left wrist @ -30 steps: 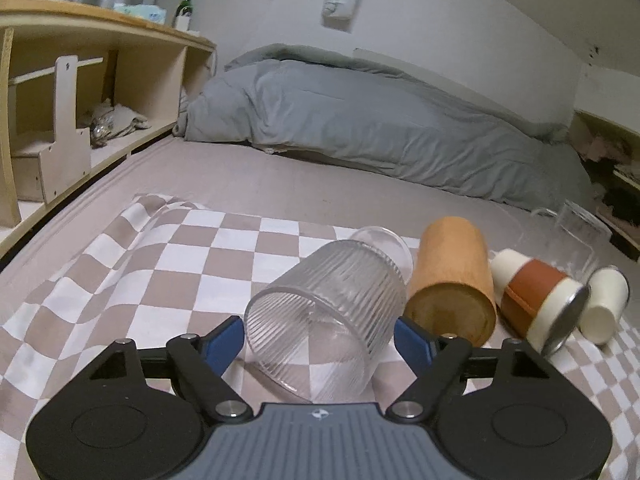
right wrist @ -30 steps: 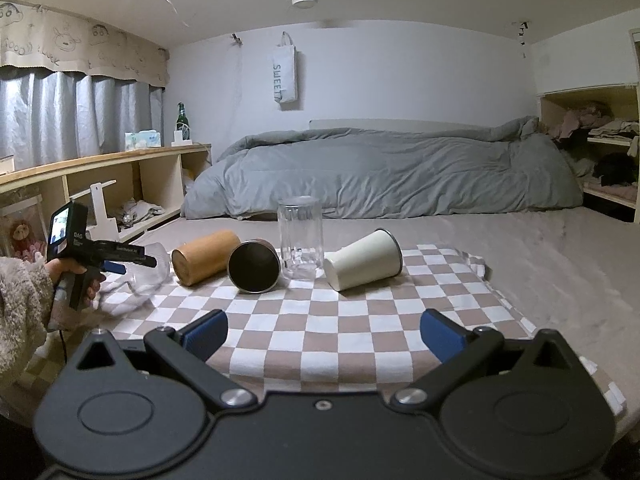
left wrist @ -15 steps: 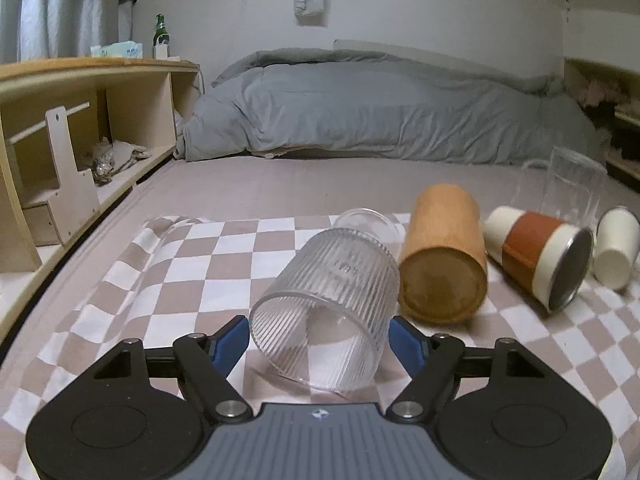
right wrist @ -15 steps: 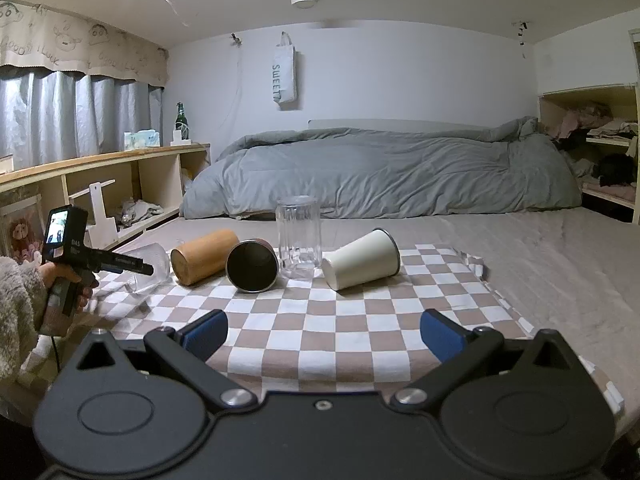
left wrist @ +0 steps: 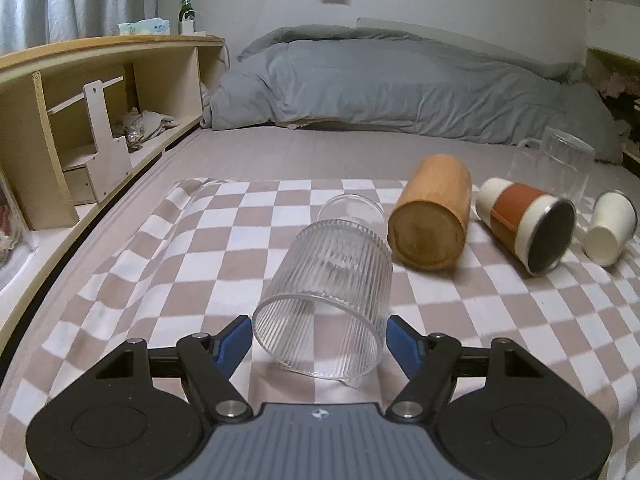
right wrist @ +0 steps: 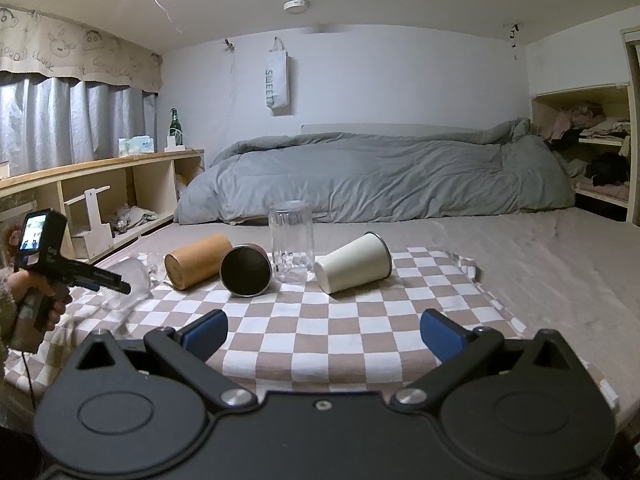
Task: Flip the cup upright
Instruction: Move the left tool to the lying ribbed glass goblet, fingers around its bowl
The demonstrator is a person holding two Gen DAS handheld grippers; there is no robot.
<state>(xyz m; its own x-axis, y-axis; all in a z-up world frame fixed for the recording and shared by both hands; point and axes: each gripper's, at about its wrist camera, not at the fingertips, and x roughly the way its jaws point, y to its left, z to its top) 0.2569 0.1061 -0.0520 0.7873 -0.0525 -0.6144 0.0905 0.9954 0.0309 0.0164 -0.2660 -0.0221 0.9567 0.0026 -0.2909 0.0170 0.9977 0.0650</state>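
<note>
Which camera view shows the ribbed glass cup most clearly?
The left wrist view shows the ribbed glass cup best: it lies on its side, close, between the fingers of the left hand-held gripper, with its open mouth facing the camera. The right wrist view shows it only small and blurred at the far left.

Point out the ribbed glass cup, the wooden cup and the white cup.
ribbed glass cup (left wrist: 332, 280), left wrist view, ribbed side wall.
wooden cup (left wrist: 436, 208), left wrist view, side wall.
white cup (right wrist: 354, 262), right wrist view, side wall.

grey duvet (right wrist: 376, 176), bottle (right wrist: 174, 124), shelf (left wrist: 100, 92)
</note>
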